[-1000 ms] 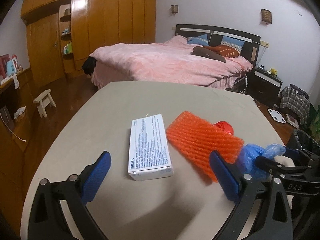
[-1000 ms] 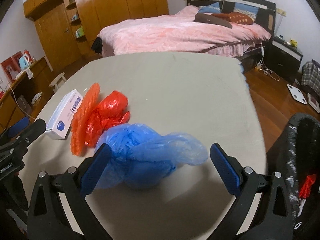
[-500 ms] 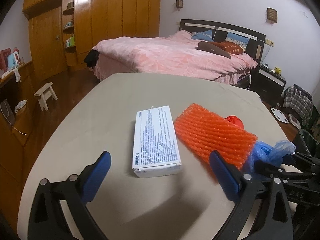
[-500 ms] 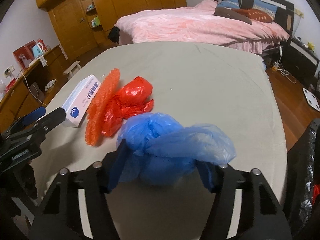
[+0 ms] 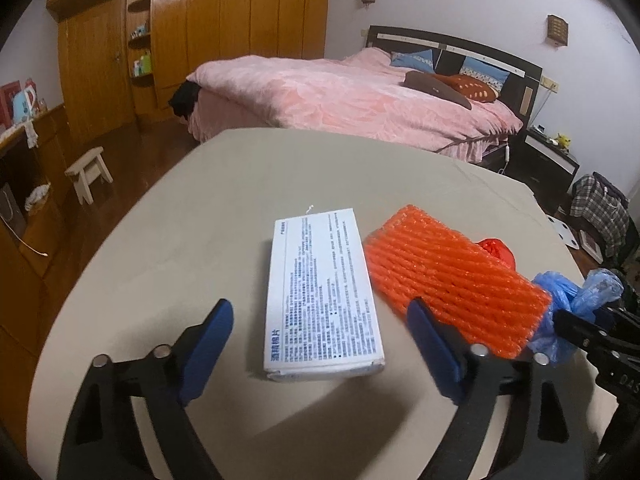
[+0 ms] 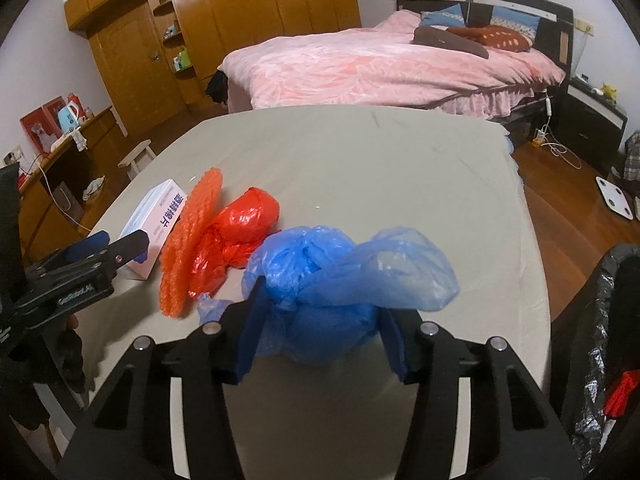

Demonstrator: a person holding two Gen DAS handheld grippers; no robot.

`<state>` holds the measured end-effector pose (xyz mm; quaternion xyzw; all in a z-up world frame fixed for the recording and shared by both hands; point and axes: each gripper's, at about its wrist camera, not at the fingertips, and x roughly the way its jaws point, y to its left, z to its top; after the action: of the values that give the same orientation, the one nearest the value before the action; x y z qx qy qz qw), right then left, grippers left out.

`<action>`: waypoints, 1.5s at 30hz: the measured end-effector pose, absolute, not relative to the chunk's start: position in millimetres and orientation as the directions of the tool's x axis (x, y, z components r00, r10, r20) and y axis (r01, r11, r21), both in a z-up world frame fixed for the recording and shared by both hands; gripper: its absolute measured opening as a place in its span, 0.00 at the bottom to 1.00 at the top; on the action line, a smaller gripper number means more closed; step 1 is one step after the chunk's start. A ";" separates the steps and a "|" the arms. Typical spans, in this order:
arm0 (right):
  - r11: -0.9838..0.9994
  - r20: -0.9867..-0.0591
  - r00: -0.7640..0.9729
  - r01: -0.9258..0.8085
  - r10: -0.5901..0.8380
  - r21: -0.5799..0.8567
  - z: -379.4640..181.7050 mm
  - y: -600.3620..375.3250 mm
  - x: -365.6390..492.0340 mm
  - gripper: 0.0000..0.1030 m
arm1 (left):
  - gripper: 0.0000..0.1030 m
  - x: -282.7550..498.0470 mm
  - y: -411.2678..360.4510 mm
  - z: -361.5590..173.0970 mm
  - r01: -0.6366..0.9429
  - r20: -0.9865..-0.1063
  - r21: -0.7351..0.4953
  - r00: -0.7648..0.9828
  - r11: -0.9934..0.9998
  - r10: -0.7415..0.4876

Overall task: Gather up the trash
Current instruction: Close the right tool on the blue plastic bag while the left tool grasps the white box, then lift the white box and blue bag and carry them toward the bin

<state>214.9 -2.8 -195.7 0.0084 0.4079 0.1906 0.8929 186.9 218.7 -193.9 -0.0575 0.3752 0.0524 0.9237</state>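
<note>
Both right gripper (image 6: pixel 320 334) pads pinch (tightly) — blue bag (image 6: pixel 340 280).

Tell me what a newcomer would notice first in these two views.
The crumpled blue bag at the near table edge, with the right gripper closed on it after its jaws have just been closing. Beside it lie a red bag, orange netting and a white box, which the left gripper straddles without touching, jaws narrowing.

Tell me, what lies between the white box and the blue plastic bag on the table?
The orange foam net and, beside it, the crumpled red bag lie between the white box and blue plastic bag, clearest in the right wrist view.
</note>
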 end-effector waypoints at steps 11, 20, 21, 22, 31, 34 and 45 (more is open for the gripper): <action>0.928 -0.730 0.591 -0.335 0.344 0.166 -197.6 -4.5 211.4 0.49 | 0.54 194.3 216.5 -201.9 -0.116 -0.728 -0.084 0.686 0.990 0.018; 0.930 -0.694 0.629 -0.323 0.349 0.176 -178.4 -16.9 204.9 0.49 | 0.54 176.5 206.4 -182.7 -0.120 -0.690 -0.065 0.723 0.991 0.042; 0.931 -0.689 0.635 -0.320 0.350 0.177 -174.7 -19.3 204.0 0.49 | 0.54 175.3 204.9 -179.8 -0.118 -0.686 -0.062 0.726 0.991 0.043; 0.931 -0.683 0.642 -0.318 0.350 0.178 -171.0 -21.9 202.9 0.49 | 0.54 172.9 201.8 -175.5 -0.114 -0.679 -0.057 0.733 0.992 0.045; 0.938 -0.639 0.690 -0.294 0.340 0.182 -142.3 -42.9 192.3 0.49 | 0.54 162.4 176.9 -145.7 -0.067 -0.637 -0.055 0.771 0.996 0.017; 0.941 -0.623 0.706 -0.286 0.336 0.184 -132.2 -51.4 188.0 0.49 | 0.54 160.8 166.6 -135.8 -0.046 -0.623 -0.059 0.782 0.997 -0.001; 0.954 -0.579 0.758 -0.245 0.301 0.175 -104.0 -83.4 163.5 0.49 | 0.54 157.2 125.8 -114.4 0.023 -0.599 -0.061 0.799 0.998 -0.055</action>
<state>163.5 -83.4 -104.0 0.0443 0.3161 0.1458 0.9364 157.2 125.8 -114.4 -0.0254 0.3162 -0.0206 0.9481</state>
